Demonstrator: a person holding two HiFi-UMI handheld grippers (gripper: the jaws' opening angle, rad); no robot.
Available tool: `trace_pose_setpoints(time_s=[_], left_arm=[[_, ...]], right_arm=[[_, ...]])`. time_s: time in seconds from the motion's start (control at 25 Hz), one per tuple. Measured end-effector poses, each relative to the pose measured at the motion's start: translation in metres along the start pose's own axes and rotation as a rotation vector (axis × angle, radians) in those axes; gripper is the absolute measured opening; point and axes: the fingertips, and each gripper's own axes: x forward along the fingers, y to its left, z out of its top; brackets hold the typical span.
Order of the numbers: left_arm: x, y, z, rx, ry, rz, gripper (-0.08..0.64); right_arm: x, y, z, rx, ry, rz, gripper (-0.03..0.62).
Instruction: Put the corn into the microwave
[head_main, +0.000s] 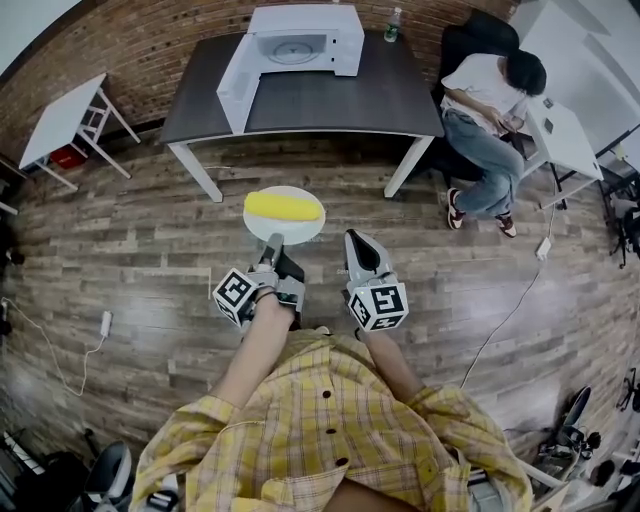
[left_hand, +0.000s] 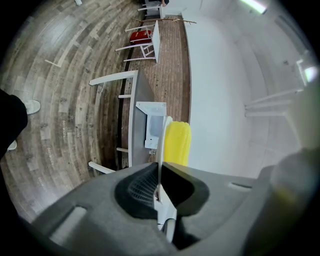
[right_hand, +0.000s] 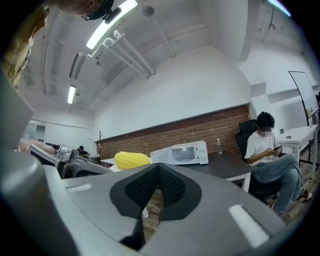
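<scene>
Past the person's checked shirt (head_main: 330, 420), the left hand-held gripper (head_main: 272, 243) is pinching the plate (head_main: 292, 234) by its near rim so the corn (head_main: 284, 207) is lying level on it, well apart from the open microwave (head_main: 300, 45) on the surface (head_main: 340, 100); the right hand-held gripper (head_main: 357, 240) is hanging pressed together, empty.

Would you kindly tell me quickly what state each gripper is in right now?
Left gripper: closed on the plate rim, corn on it.
Right gripper: closed, empty.
</scene>
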Motion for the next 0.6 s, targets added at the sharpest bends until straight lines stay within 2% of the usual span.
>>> trace_pose_setpoints(time_s=[0.16,0.32,0.6], left_arm=[[0.009,-0.003,-0.002,0.028,0.002,-0.004,0.015],[0.024,-0.001,0.000,0.018,0.004,-0.006,0.016],[0.070,0.007,0.012,0.041,0.036,0.016,0.017]], right_arm=[[0.004,-0.004,0.000,-0.011,-0.001,0.003,0.003],[0.018,-0.007,-0.005,-0.021,0.022,0.014,0.003],[0.069,-0.033,-0.006,-0.004,0.015,0.012,0.003]])
